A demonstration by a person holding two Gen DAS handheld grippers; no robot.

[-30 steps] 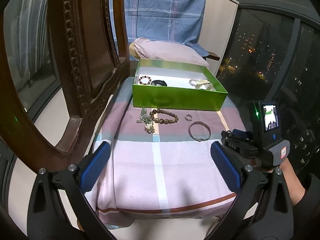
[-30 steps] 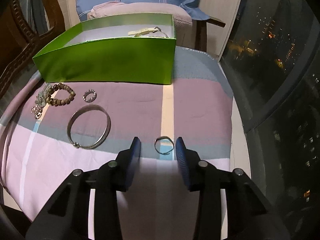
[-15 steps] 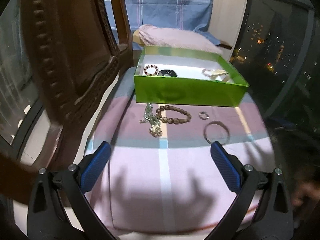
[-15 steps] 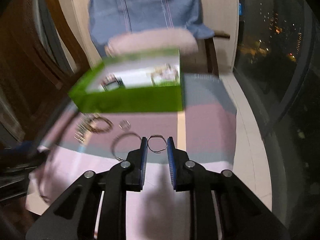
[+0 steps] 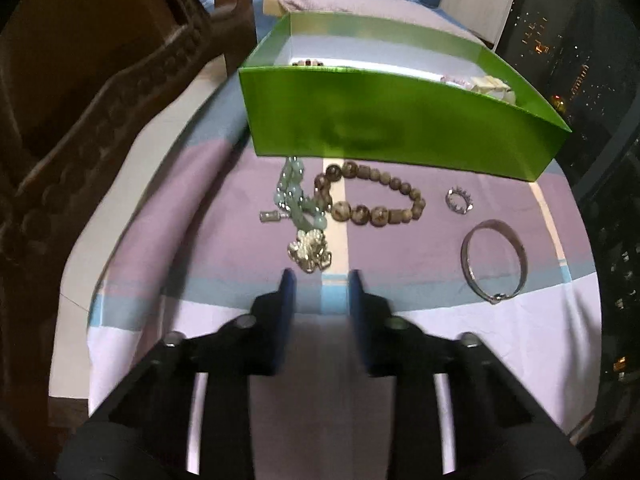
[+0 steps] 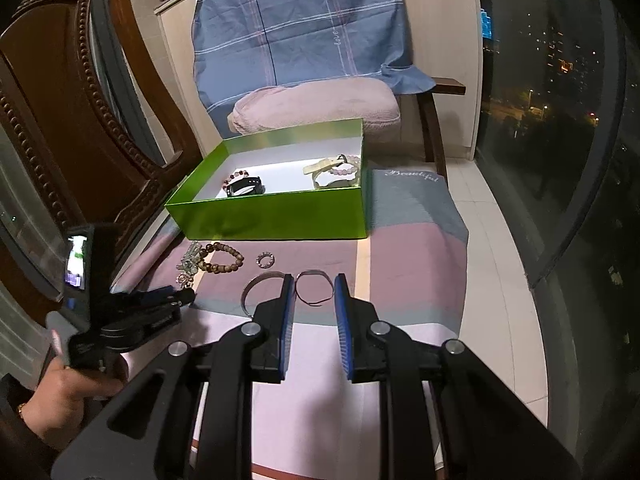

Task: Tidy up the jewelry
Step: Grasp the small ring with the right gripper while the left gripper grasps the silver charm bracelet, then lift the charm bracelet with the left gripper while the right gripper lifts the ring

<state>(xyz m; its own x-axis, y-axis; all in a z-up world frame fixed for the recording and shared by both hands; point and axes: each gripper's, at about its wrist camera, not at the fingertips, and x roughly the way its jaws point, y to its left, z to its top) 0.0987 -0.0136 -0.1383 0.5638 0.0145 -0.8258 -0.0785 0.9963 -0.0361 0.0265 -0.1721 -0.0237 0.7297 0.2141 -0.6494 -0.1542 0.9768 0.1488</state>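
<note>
A green box (image 5: 400, 128) (image 6: 272, 216) stands at the back of the striped cloth with bracelets and a black band (image 6: 244, 186) inside. In front of it lie a jade bead string with a silver charm (image 5: 310, 250), a wooden bead bracelet (image 5: 372, 200) (image 6: 224, 262), a small sparkly ring (image 5: 459, 201) (image 6: 265, 260) and a silver bangle (image 5: 494, 266) (image 6: 260, 284). My left gripper (image 5: 320, 276) (image 6: 184, 296) hovers just short of the charm, its jaws closing with nothing between them. Above the cloth, my right gripper (image 6: 314, 280) is shut on a thin silver ring (image 6: 314, 300).
A carved dark wooden frame (image 5: 100, 100) (image 6: 60, 120) rises close on the left. Behind the box stands a chair with a pink pillow (image 6: 316, 108) and a blue plaid cloth. Dark window glass (image 6: 560, 120) runs along the right. A person's hand (image 6: 68, 392) holds the left gripper.
The left gripper came forward and down toward the jewelry and its jaws narrowed from wide apart. The right gripper closed on the thin ring and lifted it off the cloth.
</note>
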